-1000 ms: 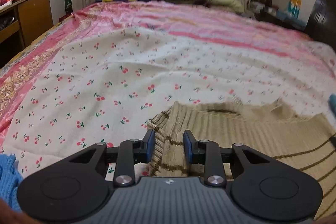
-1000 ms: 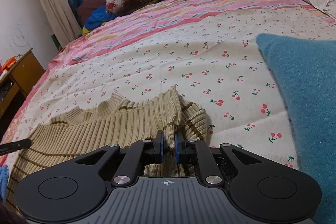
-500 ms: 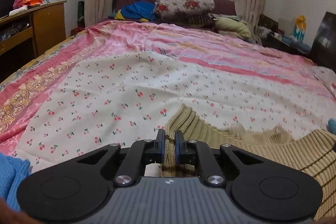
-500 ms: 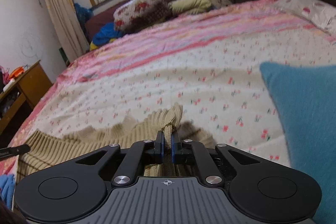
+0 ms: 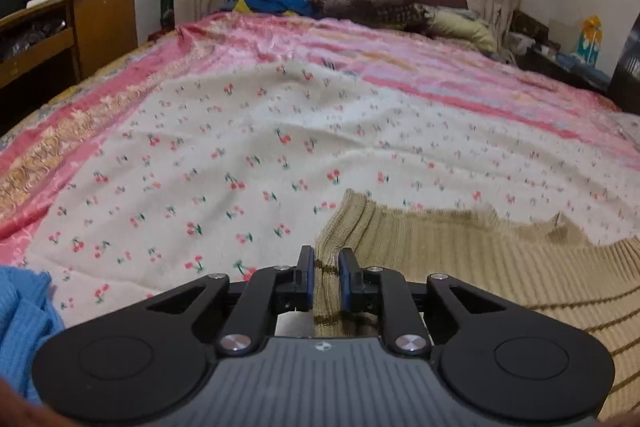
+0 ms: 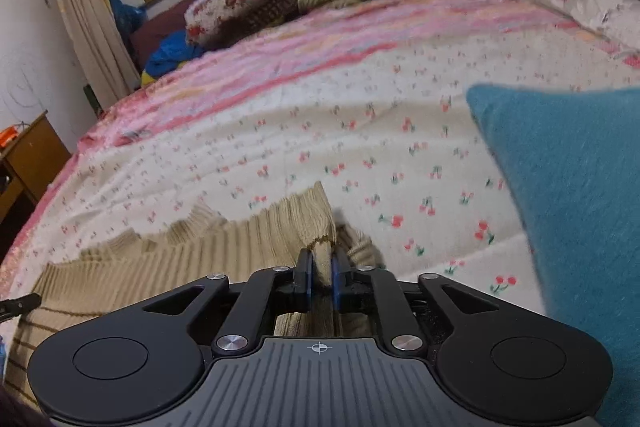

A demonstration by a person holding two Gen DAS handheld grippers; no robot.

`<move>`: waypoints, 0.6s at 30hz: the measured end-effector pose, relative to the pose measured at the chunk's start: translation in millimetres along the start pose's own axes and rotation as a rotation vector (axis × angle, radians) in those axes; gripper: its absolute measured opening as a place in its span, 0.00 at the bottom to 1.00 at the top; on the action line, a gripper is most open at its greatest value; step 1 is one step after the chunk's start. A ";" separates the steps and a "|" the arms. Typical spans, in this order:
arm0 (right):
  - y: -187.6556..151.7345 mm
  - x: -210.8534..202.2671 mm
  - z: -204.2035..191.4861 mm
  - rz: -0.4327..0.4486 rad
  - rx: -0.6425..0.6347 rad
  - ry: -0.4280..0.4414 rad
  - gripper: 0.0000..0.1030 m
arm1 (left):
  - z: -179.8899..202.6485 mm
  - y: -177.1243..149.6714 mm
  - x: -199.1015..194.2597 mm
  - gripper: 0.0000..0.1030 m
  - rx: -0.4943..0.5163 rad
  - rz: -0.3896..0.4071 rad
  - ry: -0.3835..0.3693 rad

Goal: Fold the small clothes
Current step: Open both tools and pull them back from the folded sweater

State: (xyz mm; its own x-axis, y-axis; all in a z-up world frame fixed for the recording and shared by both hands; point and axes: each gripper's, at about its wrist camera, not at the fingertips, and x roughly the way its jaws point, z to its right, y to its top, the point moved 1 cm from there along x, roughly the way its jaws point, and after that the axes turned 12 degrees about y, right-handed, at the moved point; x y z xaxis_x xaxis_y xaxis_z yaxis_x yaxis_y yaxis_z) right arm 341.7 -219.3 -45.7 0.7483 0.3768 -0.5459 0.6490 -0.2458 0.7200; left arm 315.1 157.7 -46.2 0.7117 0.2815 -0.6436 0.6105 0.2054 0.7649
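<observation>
Left wrist view shows one beige ribbed sweater [image 5: 460, 267] lying on the cherry-print bed [image 5: 240, 155], its collar edge toward the window end. A light blue knit [image 5: 24, 311] lies to the sweater's left; in the right wrist view a teal cloth [image 6: 568, 211] rises just to its right, blocking that side of the bed. Both tongs tilt downward over the near side of the sweater. Left tongs [image 5: 325, 279] are opening, with the sweater's left shoulder between the pads. Right tongs [image 6: 321, 277] are opening too, a pinched-up fold of the right shoulder between them.
</observation>
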 end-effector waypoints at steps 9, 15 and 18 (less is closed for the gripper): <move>-29.3 -57.7 -32.4 -0.005 -0.157 0.071 0.13 | -21.3 -10.5 -55.8 0.24 0.037 0.102 0.011; -46.2 -77.3 -29.5 -0.013 -0.188 0.029 0.13 | -21.2 -40.8 -80.1 0.24 0.054 0.060 -0.068; -50.7 -76.8 -25.9 -0.029 -0.201 0.011 0.13 | -11.2 -64.0 -81.9 0.24 0.110 0.027 -0.081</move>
State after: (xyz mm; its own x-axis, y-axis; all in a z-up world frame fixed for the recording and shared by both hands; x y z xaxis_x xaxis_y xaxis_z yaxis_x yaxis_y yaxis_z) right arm 247.8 -212.6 -29.1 0.7274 0.3915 -0.5636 0.6289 -0.0515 0.7758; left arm 213.8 132.0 -42.2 0.7511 0.2085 -0.6264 0.6221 0.0939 0.7773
